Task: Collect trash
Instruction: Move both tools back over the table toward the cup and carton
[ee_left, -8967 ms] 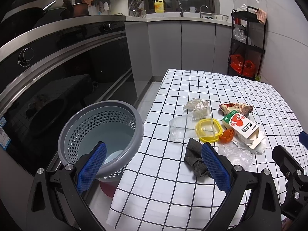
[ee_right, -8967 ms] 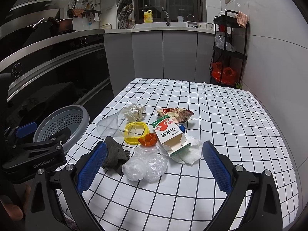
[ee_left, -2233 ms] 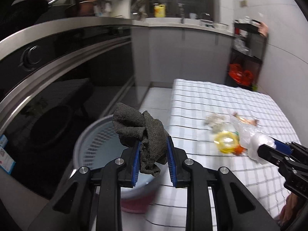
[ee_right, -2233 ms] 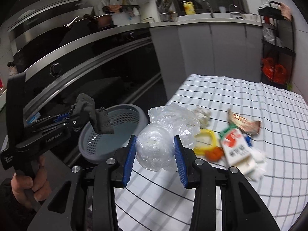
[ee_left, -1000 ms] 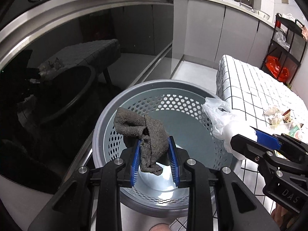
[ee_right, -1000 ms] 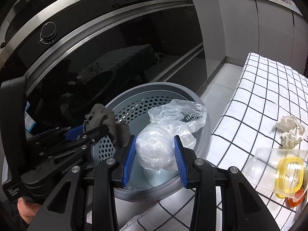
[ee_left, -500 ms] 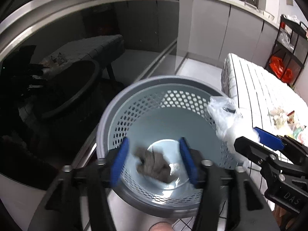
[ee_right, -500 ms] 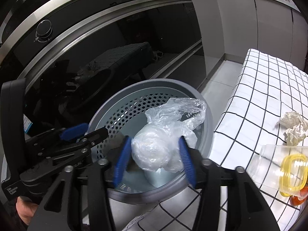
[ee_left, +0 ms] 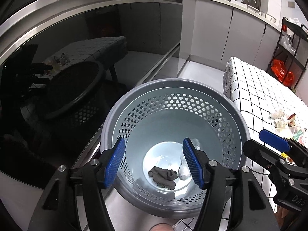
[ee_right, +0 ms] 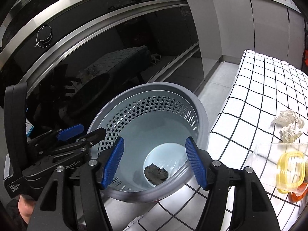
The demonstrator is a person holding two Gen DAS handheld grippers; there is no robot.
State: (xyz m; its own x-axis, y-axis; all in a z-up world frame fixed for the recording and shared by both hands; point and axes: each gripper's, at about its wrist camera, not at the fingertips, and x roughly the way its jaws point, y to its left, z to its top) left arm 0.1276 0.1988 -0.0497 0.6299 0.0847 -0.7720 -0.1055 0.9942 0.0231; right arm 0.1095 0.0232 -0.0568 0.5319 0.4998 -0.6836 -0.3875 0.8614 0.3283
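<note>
A grey perforated waste basket [ee_left: 221, 100] [ee_right: 200, 105] stands on the floor beside the checked table. A dark grey rag [ee_left: 163, 175] [ee_right: 156, 173] lies on its bottom. A clear plastic bag [ee_left: 184, 171] lies next to the rag, partly behind my finger. My left gripper [ee_left: 154, 159] is open and empty above the basket. My right gripper [ee_right: 154, 161] is open and empty above the basket too. Its blue fingertip [ee_left: 273, 140] shows in the left wrist view.
The checked table [ee_right: 256, 88] holds crumpled paper [ee_right: 288, 125], a clear cup [ee_right: 269, 154] and a yellow lid [ee_right: 290, 171]. A black oven front [ee_right: 115, 44] stands close behind the basket. A black shelf rack [ee_left: 288, 57] stands at the far wall.
Both grippers have opened wider. The rag has settled on the basket bottom. The plastic bag has dropped from the right gripper into the basket.
</note>
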